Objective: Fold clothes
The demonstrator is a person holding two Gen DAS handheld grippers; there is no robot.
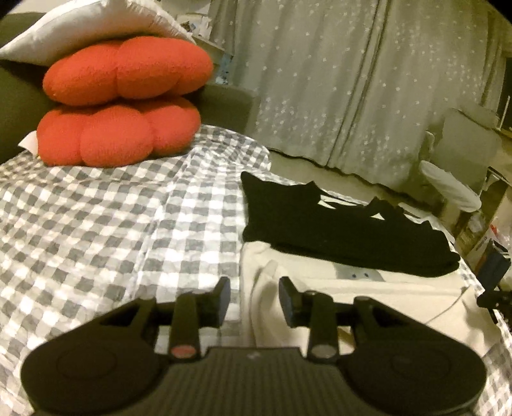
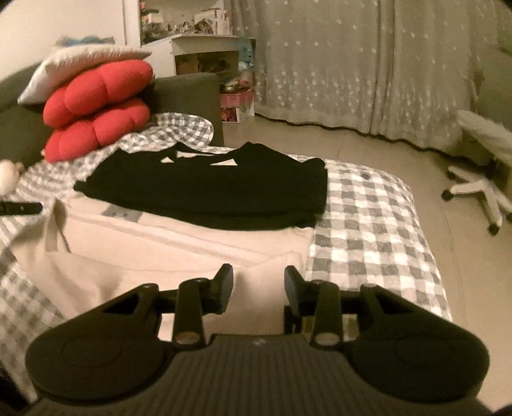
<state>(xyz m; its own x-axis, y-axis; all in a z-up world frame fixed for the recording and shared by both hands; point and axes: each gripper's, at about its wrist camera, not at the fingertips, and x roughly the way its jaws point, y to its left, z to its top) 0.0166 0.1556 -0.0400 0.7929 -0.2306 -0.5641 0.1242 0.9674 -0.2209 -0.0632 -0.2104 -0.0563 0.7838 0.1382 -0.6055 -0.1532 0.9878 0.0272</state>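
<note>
A cream garment [image 1: 368,297] lies spread on the checked bed cover [image 1: 112,224], with a grey label near its far edge. A folded black garment [image 1: 336,227] with white print lies just beyond it. My left gripper [image 1: 254,297] is open and empty, low over the cream garment's left edge. In the right wrist view the cream garment [image 2: 160,249] and the black garment [image 2: 217,188] show again. My right gripper [image 2: 259,288] is open and empty over the cream garment's near right corner. The left gripper's tip [image 2: 19,208] shows at the far left.
Two red cushions [image 1: 118,102] and a white pillow [image 1: 86,25] are stacked at the bed's head against a dark sofa back. Starred curtains [image 1: 352,80] hang behind. A white office chair [image 2: 480,179] stands on the floor right of the bed [image 2: 368,230]. Shelves with boxes [image 2: 208,54] stand behind.
</note>
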